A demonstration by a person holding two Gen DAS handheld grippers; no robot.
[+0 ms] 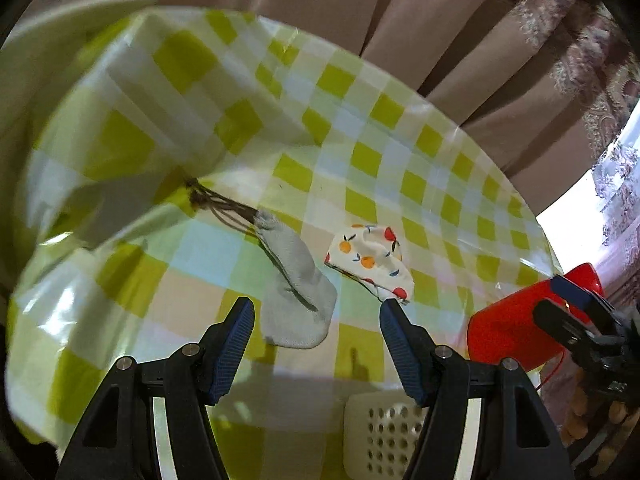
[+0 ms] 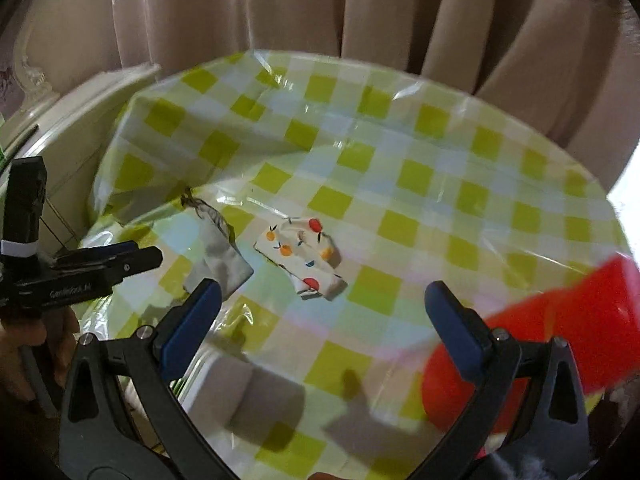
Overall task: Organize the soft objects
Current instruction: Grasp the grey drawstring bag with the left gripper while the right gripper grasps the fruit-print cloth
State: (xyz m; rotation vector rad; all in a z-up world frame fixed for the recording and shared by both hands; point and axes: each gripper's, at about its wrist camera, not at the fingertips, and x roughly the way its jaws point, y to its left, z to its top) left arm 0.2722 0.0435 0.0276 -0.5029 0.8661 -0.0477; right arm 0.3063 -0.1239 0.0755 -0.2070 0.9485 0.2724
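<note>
A grey drawstring pouch point(image 1: 296, 288) point(image 2: 224, 260) lies on the green checked tablecloth point(image 1: 400, 152) point(image 2: 440, 168), with its dark cord trailing to the upper left. Just right of it lies a crumpled white cloth with a fruit print point(image 1: 370, 258) point(image 2: 304, 258). My left gripper point(image 1: 316, 308) hovers open over the near end of the pouch, its right fingertip by the cloth's near corner. It also shows edge-on in the right wrist view point(image 2: 152, 258). My right gripper point(image 2: 322, 290) is open and empty, above the table on the near side of the fruit cloth.
A red container point(image 1: 516, 332) point(image 2: 560, 340) sits at the table's right side, close to my right gripper point(image 1: 580, 312). A white perforated basket point(image 1: 384, 436) shows below the near table edge. Pink curtains point(image 2: 320, 8) hang behind. White furniture point(image 2: 80, 96) stands at the left.
</note>
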